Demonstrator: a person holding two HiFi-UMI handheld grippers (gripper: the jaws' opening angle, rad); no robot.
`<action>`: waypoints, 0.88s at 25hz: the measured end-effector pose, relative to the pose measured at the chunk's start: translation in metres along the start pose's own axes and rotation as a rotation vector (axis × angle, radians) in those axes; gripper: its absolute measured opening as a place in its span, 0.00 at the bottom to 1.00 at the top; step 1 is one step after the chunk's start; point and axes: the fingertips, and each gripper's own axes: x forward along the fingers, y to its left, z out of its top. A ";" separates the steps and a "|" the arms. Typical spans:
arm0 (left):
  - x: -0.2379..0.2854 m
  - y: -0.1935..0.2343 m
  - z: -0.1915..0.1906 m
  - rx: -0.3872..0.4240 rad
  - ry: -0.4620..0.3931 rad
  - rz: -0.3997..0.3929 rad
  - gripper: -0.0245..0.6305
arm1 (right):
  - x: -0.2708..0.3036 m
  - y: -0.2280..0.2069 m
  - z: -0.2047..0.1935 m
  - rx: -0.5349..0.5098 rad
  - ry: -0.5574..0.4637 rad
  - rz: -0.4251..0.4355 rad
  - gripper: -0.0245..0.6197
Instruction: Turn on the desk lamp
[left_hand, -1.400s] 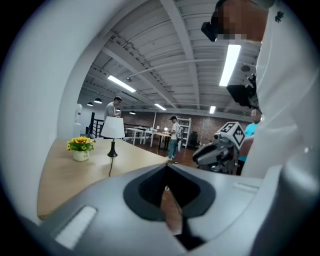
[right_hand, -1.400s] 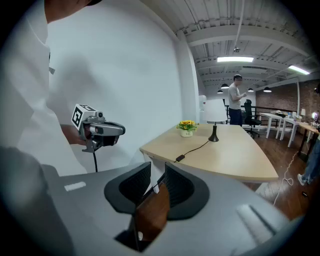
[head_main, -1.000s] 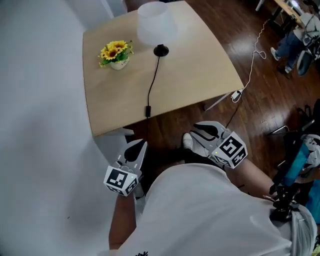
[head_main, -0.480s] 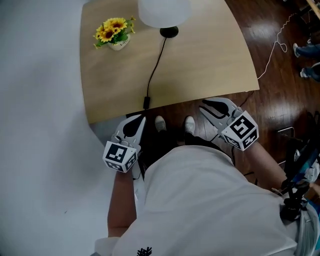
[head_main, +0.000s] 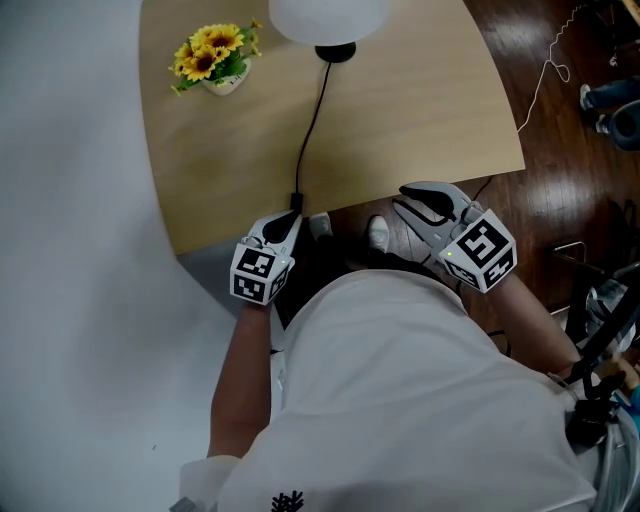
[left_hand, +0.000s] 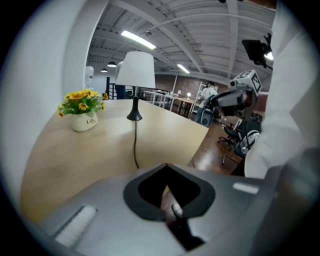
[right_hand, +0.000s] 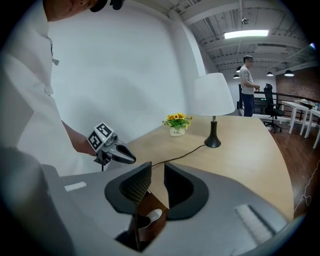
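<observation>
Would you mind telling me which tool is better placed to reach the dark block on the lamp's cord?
Left. The left tool sits just short of the dark block at the near edge of the table; the right tool is well off to the side.

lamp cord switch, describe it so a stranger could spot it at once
On the light wooden table, follow the black cord from the white-shaded lamp toward the near edge. The switch is the small black thickening there, just ahead of the left claw, the cord's only bulge.
</observation>
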 end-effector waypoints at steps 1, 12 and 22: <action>0.004 0.003 -0.005 0.003 0.016 -0.001 0.07 | 0.002 0.001 0.001 0.002 0.003 0.000 0.16; 0.028 0.010 -0.036 -0.024 0.161 -0.029 0.07 | 0.011 0.001 0.006 0.027 0.030 -0.011 0.16; 0.031 0.009 -0.046 -0.038 0.218 -0.082 0.06 | 0.009 -0.004 0.002 0.056 0.041 -0.038 0.16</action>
